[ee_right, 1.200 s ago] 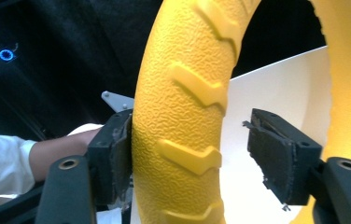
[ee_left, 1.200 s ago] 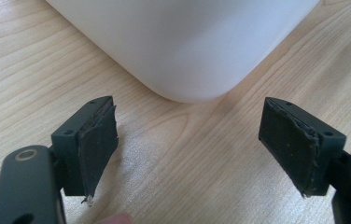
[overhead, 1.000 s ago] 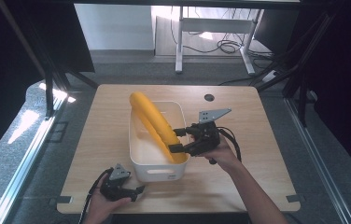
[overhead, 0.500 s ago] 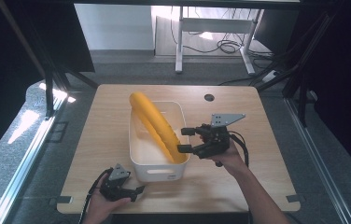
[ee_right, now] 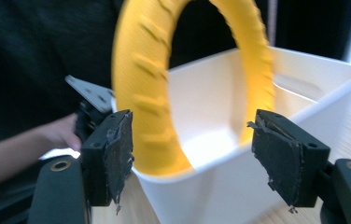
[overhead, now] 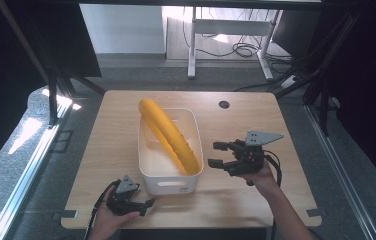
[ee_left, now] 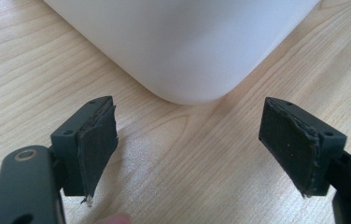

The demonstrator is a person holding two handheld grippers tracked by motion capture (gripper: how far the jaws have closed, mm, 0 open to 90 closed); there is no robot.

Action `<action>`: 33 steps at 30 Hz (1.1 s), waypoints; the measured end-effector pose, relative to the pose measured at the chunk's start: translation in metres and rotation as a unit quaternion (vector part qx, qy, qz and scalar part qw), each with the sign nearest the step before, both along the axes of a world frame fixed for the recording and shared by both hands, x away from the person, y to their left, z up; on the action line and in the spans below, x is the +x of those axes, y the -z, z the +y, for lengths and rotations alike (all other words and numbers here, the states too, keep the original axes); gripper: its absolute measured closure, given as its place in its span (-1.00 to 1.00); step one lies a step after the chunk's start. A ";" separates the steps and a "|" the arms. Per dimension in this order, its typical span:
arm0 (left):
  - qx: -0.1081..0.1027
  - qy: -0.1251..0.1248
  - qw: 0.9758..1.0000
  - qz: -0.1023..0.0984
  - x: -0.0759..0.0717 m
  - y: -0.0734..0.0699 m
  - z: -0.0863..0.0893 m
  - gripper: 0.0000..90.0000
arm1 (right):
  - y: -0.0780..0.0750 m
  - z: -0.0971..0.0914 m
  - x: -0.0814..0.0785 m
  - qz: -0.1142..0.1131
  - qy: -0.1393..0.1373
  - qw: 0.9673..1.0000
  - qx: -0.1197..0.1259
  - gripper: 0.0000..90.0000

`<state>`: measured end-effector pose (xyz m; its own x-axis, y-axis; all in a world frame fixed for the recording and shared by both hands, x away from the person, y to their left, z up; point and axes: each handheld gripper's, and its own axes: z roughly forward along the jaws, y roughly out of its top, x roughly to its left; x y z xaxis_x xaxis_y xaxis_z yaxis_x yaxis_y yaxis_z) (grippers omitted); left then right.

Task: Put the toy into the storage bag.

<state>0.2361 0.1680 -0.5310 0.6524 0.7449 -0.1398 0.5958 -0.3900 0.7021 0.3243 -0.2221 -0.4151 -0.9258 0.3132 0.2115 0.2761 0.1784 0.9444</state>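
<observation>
A big yellow ribbed ring point(overhead: 168, 135) stands on edge in a white bin point(overhead: 171, 185), leaning from the far left rim to the near right corner. My right gripper point(overhead: 214, 154) hovers just right of the bin, pointing at it and open. Its jaws have just been closing a little, with nothing between them. In the right gripper view, the ring point(ee_right: 141, 93) and bin point(ee_right: 304, 79) lie beyond the open right gripper point(ee_right: 191, 121). My left gripper point(overhead: 146, 206) rests open at the table's front, facing the bin's rounded corner point(ee_left: 183, 42), with bare wood between its pads point(ee_left: 94, 140).
The bin sits mid-table on a light wooden top point(overhead: 246, 120) with a cable hole point(overhead: 224, 104) at the back. Bare wood lies left and right of the bin. A desk frame and cables stand on the floor behind. The table's front edge is close to my left hand.
My right gripper has drawn back to the right, from the ring's near end at the bin rim to a spot clear of the bin. The ring, bin and left gripper stayed put.
</observation>
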 end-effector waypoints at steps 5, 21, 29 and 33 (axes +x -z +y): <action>0.001 0.001 1.000 0.000 0.000 0.000 0.000 -0.57 | 0.016 -0.020 -0.003 0.000 0.036 0.999 -0.034 -0.34; 0.002 -0.001 1.000 0.000 0.000 0.000 0.001 -0.57 | 0.070 -0.071 -0.021 0.052 0.091 0.991 -0.081 -0.32; 0.006 0.001 1.000 0.004 0.001 0.002 0.000 -0.57 | 0.087 -0.078 -0.017 0.066 0.114 0.986 -0.098 -0.32; 0.004 0.001 1.000 0.003 0.001 0.002 0.001 -0.57 | 0.090 -0.078 -0.017 0.067 0.117 0.985 -0.109 -0.32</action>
